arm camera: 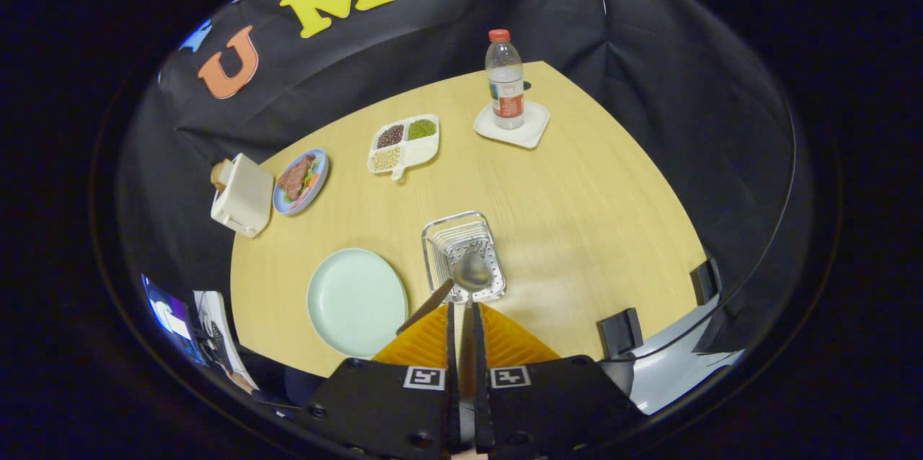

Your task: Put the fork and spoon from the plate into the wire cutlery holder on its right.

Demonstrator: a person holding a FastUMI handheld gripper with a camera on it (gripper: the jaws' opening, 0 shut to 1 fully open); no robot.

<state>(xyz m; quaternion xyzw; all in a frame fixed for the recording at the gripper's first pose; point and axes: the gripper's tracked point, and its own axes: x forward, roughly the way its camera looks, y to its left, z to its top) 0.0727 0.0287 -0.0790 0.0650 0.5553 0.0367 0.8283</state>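
Fingers [465, 316] pinching the spoon [472, 274] by its handle, bowl hanging over the wire cutlery holder [462, 256], right of the empty plate [356, 301]. Next, probably lowering inside, then spreading. Fork possibly already in.

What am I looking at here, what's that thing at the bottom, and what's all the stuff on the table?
The camera rides on a handheld two-finger gripper and looks forward along its fingers. The fingers are shut on the handle of a spoon, whose bowl hangs over the wire cutlery holder. Another handle, probably the fork, leans out of that holder. Left of it lies a bare pale green plate. Farther off on the wooden table are a divided tray of beans, a blue plate of food, a toaster, and a water bottle on a white coaster.
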